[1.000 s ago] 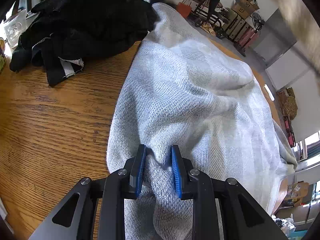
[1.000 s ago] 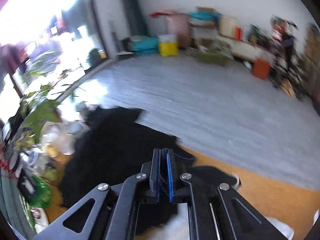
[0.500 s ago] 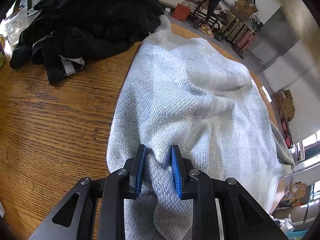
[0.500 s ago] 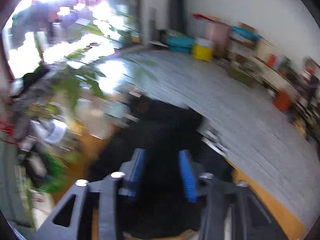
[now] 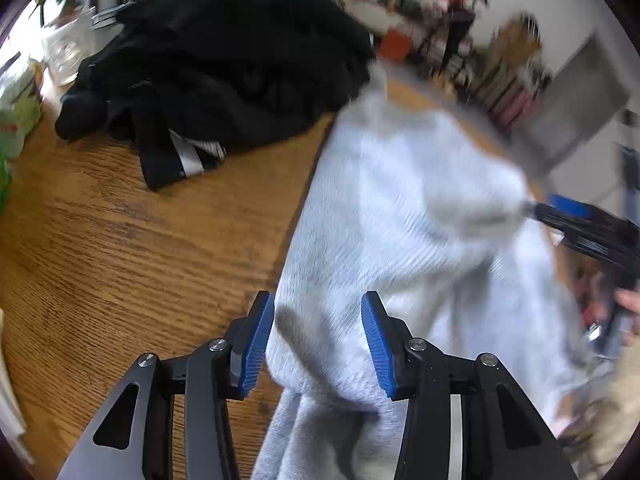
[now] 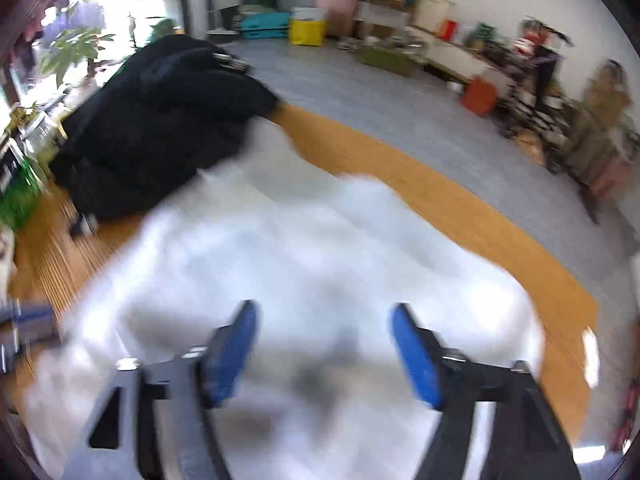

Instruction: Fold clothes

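Wooden table (image 5: 120, 248): grey sweater (image 5: 400, 220), black clothes (image 5: 224, 60).

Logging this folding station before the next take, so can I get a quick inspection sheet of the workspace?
Surface: wooden table, grain visible, partly covered by clothes.
Job's things: light grey sweater spread across the table; black clothes heaped at the far side.
Clutter: clear glass items and a plant at the table's far edge.
Grippers: left gripper open, fingers either side of a sweater fold; right gripper open over the sweater.
Cables: nothing seen.
Surroundings: grey floor, boxes and bins along the wall.
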Demonstrator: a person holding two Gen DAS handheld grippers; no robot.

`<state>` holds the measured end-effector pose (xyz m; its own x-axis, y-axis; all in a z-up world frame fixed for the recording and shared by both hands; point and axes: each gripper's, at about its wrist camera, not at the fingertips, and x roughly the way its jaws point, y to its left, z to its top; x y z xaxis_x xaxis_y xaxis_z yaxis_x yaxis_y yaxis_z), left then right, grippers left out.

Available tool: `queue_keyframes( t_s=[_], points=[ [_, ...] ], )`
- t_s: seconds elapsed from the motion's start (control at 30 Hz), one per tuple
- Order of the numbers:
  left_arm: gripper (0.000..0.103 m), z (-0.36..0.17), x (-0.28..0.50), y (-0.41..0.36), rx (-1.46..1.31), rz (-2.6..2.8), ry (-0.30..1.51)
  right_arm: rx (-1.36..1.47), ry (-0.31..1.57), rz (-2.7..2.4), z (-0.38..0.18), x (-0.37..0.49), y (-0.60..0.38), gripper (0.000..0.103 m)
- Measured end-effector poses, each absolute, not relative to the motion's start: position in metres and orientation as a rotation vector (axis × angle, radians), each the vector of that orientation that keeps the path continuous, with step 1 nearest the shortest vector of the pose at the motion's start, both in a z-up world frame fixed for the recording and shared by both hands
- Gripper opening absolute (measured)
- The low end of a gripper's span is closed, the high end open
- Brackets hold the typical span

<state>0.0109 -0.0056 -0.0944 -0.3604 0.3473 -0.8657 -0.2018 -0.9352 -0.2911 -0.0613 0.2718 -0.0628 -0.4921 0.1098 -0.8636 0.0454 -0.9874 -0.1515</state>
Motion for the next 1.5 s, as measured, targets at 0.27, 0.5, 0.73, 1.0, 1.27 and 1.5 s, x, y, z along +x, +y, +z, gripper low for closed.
queue_keyframes(
  t_s=[0.27,0.5,0.73,1.0,1.27,1.5],
  points=[
    [0.051,-0.093,0.025,0.027,-1.556,2.457,0.125,-1.650,-0.087,2.350,-0.089,0.093,0.398,0.087],
    [0.056,-0.073,0.076,0.007,-1.667,2.409,0.216,-1.727,0.293,2.415,-0.092,0.195,0.422,0.086],
    [0.056,-0.079,0.144,-0.027,-1.820,2.326,0.150,-1.715,0.684,2.506,-0.091,0.289,0.403,0.086],
    [0.056,-0.109,0.172,-0.055,-1.922,2.227,-0.210,-1.609,1.175,2.426,-0.121,0.343,0.378,0.084],
    [0.056,-0.124,0.183,-0.072,-1.894,2.152,-0.451,-1.464,1.299,2.410,-0.120,0.355,0.379,0.084],
    [0.023,-0.133,0.182,-0.065,-1.774,2.158,-0.611,-1.435,1.296,2.329,-0.135,0.355,0.393,0.084]
  ],
)
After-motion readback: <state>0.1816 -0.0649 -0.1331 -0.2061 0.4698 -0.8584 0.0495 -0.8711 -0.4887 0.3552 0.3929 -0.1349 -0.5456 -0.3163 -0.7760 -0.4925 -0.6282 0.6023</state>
